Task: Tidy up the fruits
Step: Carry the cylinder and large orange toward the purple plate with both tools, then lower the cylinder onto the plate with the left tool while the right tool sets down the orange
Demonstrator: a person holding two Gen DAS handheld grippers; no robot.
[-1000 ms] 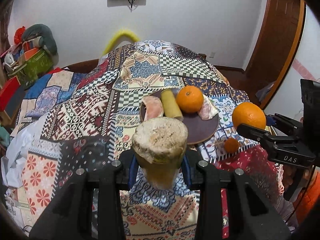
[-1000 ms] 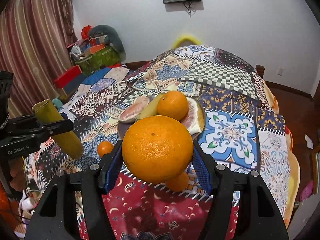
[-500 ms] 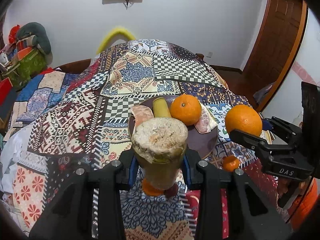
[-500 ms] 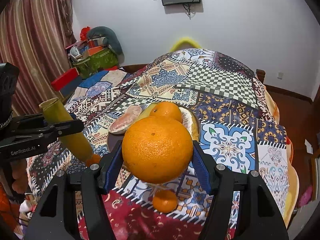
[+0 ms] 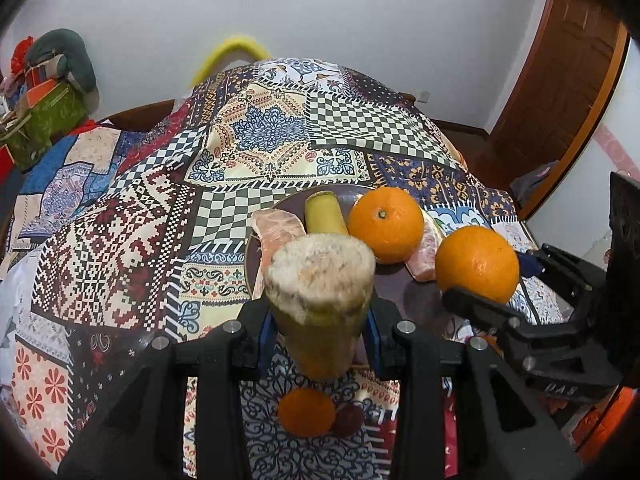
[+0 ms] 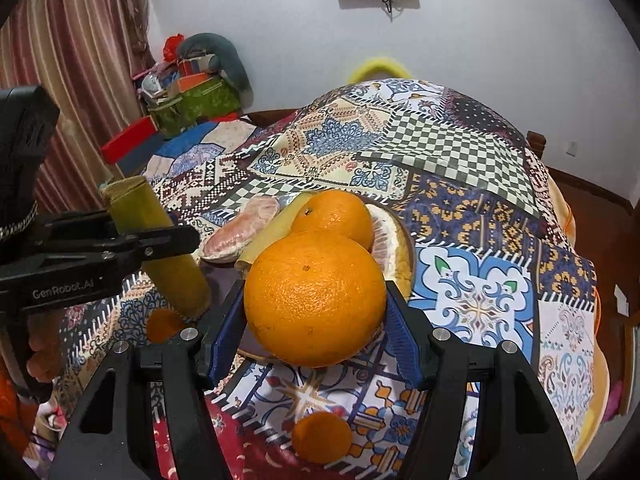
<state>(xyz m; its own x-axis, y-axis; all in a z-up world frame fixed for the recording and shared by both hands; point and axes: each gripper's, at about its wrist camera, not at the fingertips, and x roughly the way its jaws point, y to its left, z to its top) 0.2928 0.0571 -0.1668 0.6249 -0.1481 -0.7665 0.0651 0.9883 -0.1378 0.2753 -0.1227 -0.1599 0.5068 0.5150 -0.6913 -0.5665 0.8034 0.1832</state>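
Patchwork cloth (image 5: 132, 240) covers the table under a dark plate (image 5: 394, 286) that carries an orange (image 5: 385, 225), pomelo segments (image 5: 276, 228) and a cane piece (image 5: 325, 212). I note my left gripper (image 5: 318, 330) clamped on a sugarcane stub (image 5: 320, 280) at the plate's near edge. My right gripper (image 6: 314, 330) grips a large orange (image 6: 315, 298) above the plate. Two small tangerines (image 6: 322, 436) lie on the cloth nearer me.

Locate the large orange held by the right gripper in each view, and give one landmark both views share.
Left wrist: large orange sits at right, clamped in the right gripper, beside the plate.
Right wrist: it fills centre foreground, between the fingers.
Shared landmark: the plate's smaller orange.
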